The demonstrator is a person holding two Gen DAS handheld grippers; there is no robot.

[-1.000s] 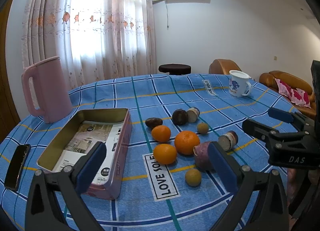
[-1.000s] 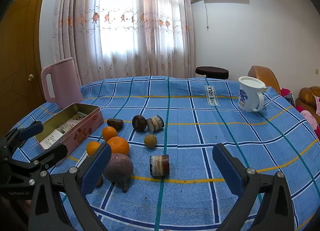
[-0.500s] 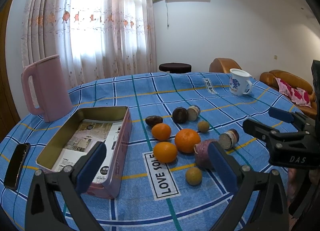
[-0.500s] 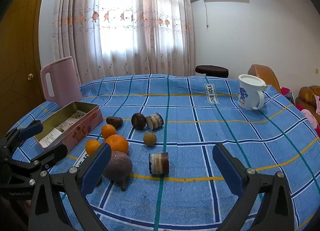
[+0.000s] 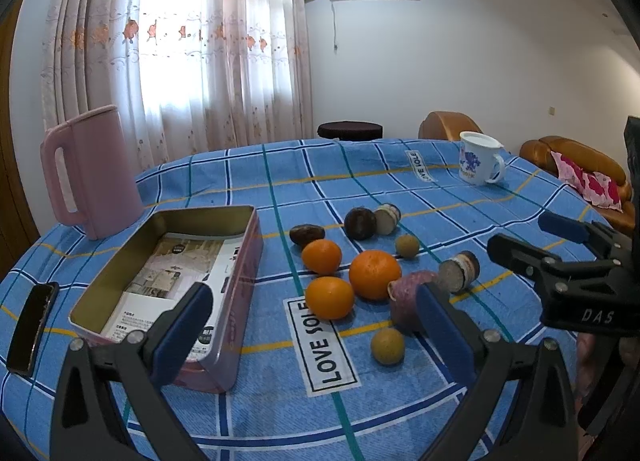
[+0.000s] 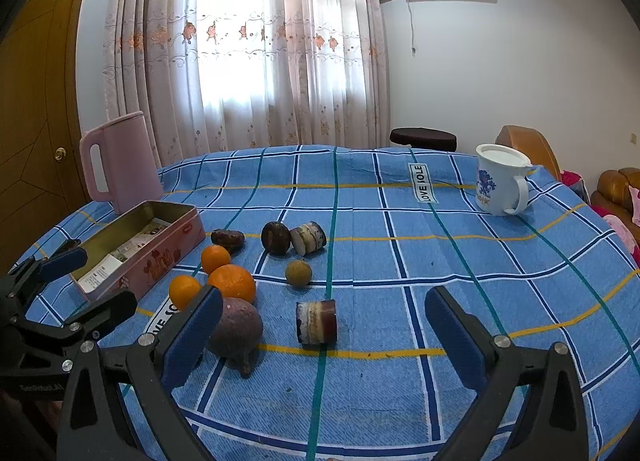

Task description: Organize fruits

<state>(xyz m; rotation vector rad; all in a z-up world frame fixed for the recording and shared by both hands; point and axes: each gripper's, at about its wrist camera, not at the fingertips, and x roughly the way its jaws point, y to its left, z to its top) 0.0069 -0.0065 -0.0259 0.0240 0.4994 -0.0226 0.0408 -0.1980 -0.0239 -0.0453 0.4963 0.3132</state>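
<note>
The left claw [image 5: 312, 325] hangs above the near edge of the desk [image 5: 460, 189], which is covered by a blue checked cloth, with its blue-padded fingers spread wide apart and gripping nothing. The right claw [image 6: 324, 333] hovers likewise with its fingers wide apart and empty; it also shows at the right edge of the left wrist view [image 5: 560, 237].

The fruits lie loose on the cloth, all outside the open pink rectangular metal tin [image 5: 240, 285], which stands at the left with printed paper on its bottom. Three round oranges sit close together just right of the tin: the far small orange [image 5: 321, 256], the near small orange [image 5: 330, 297] and the larger orange [image 5: 375, 274]. A dull purple round fruit [image 6: 236, 327] rests just beside the larger orange, partly hidden by a finger in each view. A small brownish-yellow round fruit [image 5: 387, 345] lies nearest the left claw, and another [image 5: 407, 246] lies farther back. Behind them are a dark brown oval fruit [image 5: 307, 234] and a dark round fruit [image 5: 360, 223] touching a short striped cylinder [image 5: 387, 218]. A second striped cylinder [image 6: 316, 320] lies on its side between the right claw's fingers in the view, well ahead of them.

A pink plastic jug [image 5: 90, 173] stands behind the tin, a white mug with a blue pattern [image 5: 479, 159] at the far right, and a dark phone [image 5: 32, 327] at the left edge.
</note>
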